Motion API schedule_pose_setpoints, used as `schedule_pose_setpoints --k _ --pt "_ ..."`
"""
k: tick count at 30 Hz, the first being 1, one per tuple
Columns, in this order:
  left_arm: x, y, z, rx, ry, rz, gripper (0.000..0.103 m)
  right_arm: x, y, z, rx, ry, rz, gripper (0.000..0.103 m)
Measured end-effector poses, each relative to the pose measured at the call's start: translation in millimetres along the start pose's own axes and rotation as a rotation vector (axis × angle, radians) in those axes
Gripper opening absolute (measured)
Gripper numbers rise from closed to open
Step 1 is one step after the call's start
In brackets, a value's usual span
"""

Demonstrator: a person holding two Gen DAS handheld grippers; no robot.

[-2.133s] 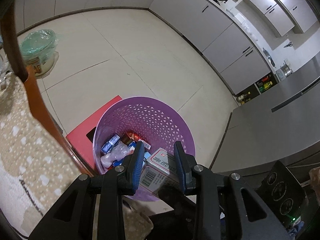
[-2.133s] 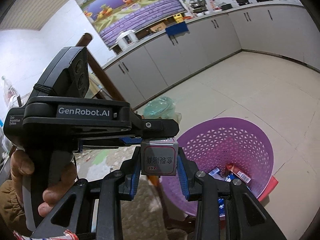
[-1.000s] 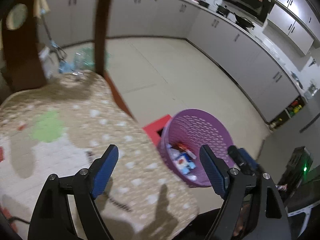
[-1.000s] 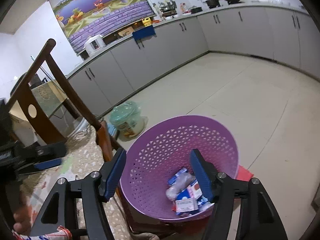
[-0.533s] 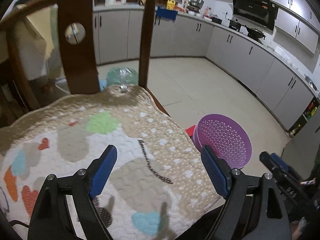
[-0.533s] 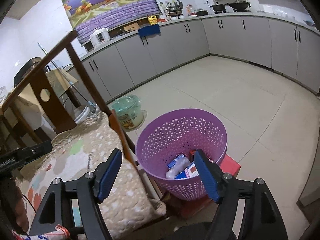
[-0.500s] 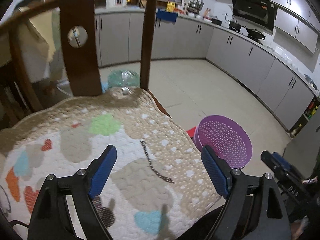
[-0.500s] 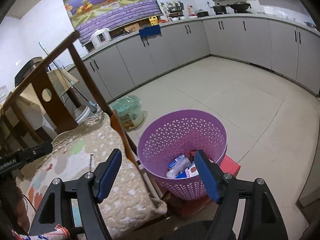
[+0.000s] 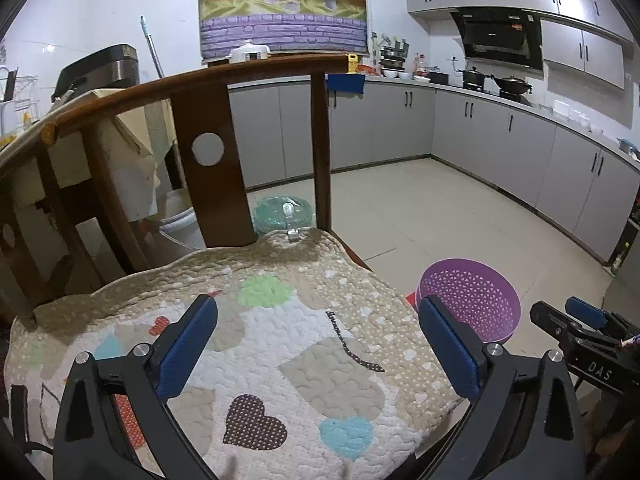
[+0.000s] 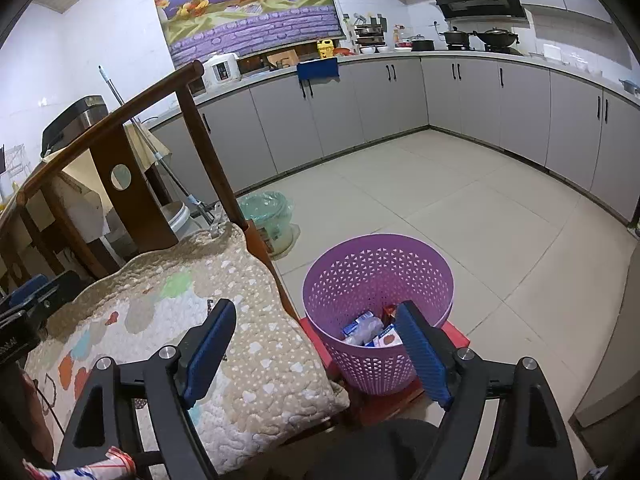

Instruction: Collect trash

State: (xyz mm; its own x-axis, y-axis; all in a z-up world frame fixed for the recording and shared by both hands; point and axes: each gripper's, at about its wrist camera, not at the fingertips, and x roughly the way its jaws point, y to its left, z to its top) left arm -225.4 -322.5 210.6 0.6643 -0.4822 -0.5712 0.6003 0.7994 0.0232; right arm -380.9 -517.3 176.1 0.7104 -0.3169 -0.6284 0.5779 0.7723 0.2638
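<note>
A purple mesh trash basket (image 10: 378, 276) stands on a red mat on the floor, right of a chair; several packets and small boxes (image 10: 372, 330) lie in it. It also shows in the left wrist view (image 9: 468, 300). My left gripper (image 9: 316, 344) is open and empty above the chair's quilted cushion (image 9: 260, 340). My right gripper (image 10: 316, 352) is open and empty, over the cushion's right edge and the basket's near rim. The right gripper's body shows at the right edge of the left wrist view (image 9: 588, 344).
A wooden chair back (image 9: 208, 152) rises behind the cushion. A green-bagged bucket (image 10: 268, 216) and a white pail (image 10: 176, 216) stand on the tiled floor behind the chair. Grey kitchen cabinets (image 10: 400, 100) line the far and right walls.
Both grippers let go of the small boxes they held over the basket and opened wide. Both then pulled back and up; the left one swung over the chair cushion.
</note>
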Motion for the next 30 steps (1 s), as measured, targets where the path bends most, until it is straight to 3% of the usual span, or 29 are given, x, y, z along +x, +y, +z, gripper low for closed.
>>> schedule_pose_setpoints --k 8,12,30 --pt "-27 -6 3 -0.009 -0.098 0.046 0.102 -10 0 -4 -0.018 0.012 -0.017 0.087" --pt "-35 -10 2 -0.002 -0.125 0.032 0.103 -14 -1 -7 -0.017 0.016 -0.024 0.087" --pt "-2 -42 -30 0.080 0.131 -0.010 0.103 -11 -13 -26 -0.017 0.083 -0.085 0.088"
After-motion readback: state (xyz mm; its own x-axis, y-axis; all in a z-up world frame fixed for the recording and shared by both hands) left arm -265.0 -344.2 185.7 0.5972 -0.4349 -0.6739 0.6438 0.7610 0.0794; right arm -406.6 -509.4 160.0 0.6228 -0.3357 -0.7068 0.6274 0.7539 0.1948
